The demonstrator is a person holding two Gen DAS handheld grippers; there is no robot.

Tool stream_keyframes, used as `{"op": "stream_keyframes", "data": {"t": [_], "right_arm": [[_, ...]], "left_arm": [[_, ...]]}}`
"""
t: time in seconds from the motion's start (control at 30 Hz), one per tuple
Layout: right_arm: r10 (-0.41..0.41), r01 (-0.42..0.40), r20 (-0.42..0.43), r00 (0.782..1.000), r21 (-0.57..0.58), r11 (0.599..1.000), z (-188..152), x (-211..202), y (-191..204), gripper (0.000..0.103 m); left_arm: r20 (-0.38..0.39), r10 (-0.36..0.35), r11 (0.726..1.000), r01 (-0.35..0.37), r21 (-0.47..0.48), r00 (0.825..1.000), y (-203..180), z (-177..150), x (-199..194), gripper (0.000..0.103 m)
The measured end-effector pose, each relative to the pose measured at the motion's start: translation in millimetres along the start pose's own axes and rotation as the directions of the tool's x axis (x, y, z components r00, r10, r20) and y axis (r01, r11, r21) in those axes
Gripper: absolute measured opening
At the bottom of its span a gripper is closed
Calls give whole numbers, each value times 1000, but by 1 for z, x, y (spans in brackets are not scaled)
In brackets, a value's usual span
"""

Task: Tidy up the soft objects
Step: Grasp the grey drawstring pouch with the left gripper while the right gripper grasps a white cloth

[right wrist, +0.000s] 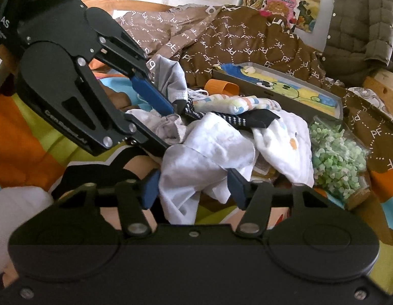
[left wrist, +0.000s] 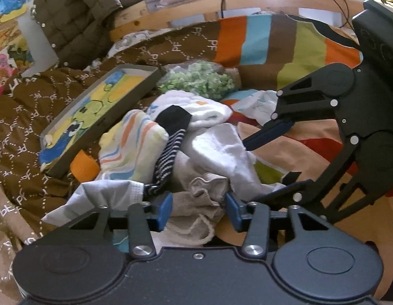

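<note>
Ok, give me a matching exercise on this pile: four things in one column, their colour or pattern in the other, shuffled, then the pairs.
Things:
1. sock
2. bag of small pieces
3. quilted jacket
4. folded cloth

Looks:
A. olive
B. pastel stripes
C. green and white
D. dark with white stripes and a black toe

Pairs: 1-D, 2-C, 3-A, 4-B

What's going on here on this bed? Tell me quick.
A person with a claw in each hand is sorting a heap of small laundry on a bed. The left claw is open around a beige cloth at the near edge of the pile. The right claw is open around a white cloth. A navy striped sock lies across the heap, and nothing looks lifted yet.
</note>
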State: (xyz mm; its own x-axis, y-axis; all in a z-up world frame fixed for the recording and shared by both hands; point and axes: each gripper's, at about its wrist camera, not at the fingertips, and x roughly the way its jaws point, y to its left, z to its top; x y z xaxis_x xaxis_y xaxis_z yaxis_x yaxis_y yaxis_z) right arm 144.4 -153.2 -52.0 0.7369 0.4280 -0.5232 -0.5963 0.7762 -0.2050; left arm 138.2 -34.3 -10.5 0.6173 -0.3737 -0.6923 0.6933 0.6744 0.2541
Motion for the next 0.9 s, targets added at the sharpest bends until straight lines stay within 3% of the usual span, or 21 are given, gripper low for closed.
{"op": "stream_keyframes", "data": {"t": [0.13, 0.4, 0.7, 0.9], "right_arm": [[7, -7, 6, 1000, 0, 1000, 0, -4, 2, 28], [-8, 7, 16, 1000, 16, 1000, 1, -9, -1, 4], [-81, 82, 58, 995, -11, 997, 2, -31, 0, 0], [-142, 144, 108, 984, -10, 989, -1, -58, 2, 0]], "left_arm": [[-13, -20, 1000, 20, -9, 1000, -3, 3, 3, 36], [-31, -5, 999, 3, -54, 1000, -4, 8, 2, 27], [-11, 62, 978, -62, -199, 998, -7, 12, -12, 21], [14, 65, 960, -59, -274, 998, -8, 20, -35, 19]]}}
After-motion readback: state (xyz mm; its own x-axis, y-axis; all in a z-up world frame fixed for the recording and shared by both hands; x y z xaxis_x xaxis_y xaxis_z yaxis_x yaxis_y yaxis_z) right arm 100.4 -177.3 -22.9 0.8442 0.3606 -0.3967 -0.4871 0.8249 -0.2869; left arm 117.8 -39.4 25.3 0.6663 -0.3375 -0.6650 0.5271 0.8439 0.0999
